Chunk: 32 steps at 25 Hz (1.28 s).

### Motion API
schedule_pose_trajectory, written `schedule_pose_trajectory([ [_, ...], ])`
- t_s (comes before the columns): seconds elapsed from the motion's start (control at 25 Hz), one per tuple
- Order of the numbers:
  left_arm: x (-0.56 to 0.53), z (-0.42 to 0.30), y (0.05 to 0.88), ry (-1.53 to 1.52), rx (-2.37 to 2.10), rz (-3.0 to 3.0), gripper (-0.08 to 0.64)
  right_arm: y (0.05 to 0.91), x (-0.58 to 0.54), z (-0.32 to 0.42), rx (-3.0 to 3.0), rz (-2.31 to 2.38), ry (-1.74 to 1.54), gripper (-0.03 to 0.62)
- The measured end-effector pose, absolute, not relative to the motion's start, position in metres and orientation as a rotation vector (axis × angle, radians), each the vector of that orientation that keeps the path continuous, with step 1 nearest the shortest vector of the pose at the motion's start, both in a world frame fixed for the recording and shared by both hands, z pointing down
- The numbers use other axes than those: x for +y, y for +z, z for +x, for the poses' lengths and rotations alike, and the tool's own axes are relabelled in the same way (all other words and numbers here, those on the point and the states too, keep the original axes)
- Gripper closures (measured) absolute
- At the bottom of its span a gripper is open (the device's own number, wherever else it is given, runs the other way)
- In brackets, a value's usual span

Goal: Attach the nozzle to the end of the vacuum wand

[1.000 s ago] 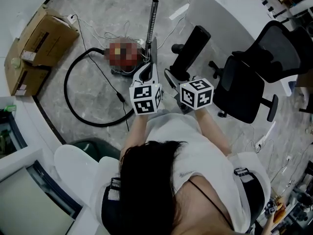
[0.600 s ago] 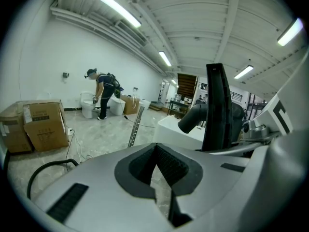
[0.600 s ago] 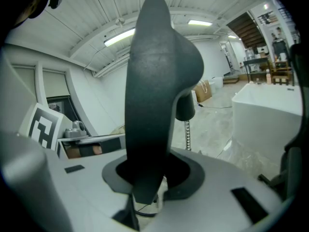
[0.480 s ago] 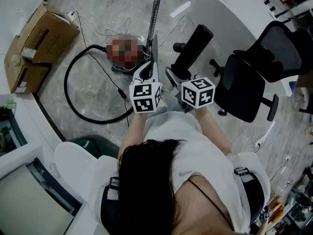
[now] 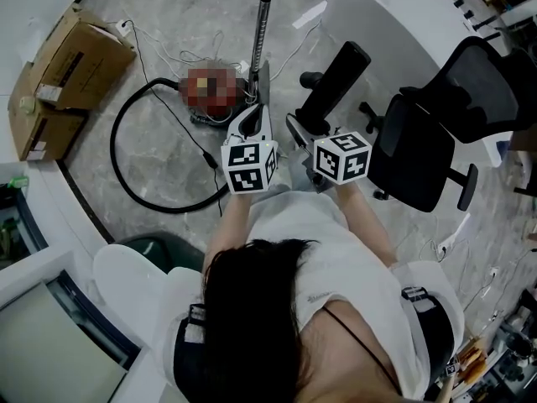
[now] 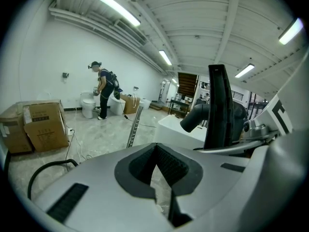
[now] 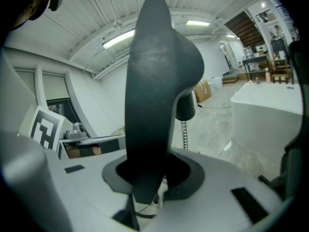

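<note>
- The left gripper (image 5: 262, 91) is keeping its jaws pressed together, and nothing is lying between them (image 6: 157, 153).
- The right gripper (image 5: 295, 130) is pinching the lower end of the black nozzle (image 5: 331, 86). The nozzle is rising up and forward out of its jaws (image 7: 152, 178).
- The metal vacuum wand (image 5: 262, 32) is standing up from the floor just ahead of the left gripper's tips. It is apart from the nozzle, which is to its right.
- A black hose (image 5: 134, 166) is curving over the floor to the left of the left gripper.
- An office chair (image 5: 445, 133) is standing to the right of the right gripper.
</note>
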<state>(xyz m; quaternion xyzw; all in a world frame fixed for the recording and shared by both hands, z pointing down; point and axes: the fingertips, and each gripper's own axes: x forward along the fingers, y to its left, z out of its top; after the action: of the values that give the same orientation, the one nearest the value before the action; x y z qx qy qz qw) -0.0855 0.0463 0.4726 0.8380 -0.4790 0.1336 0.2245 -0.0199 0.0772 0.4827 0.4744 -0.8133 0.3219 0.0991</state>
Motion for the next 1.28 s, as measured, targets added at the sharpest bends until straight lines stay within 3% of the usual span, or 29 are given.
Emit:
schedule_pose_trajectory([
  [1.28, -0.060, -0.043, 0.469, 0.352, -1.489, 2.194, 0.558, 0.480, -0.040, 0.026, -2.483, 1.163, 0.940, 0.485],
])
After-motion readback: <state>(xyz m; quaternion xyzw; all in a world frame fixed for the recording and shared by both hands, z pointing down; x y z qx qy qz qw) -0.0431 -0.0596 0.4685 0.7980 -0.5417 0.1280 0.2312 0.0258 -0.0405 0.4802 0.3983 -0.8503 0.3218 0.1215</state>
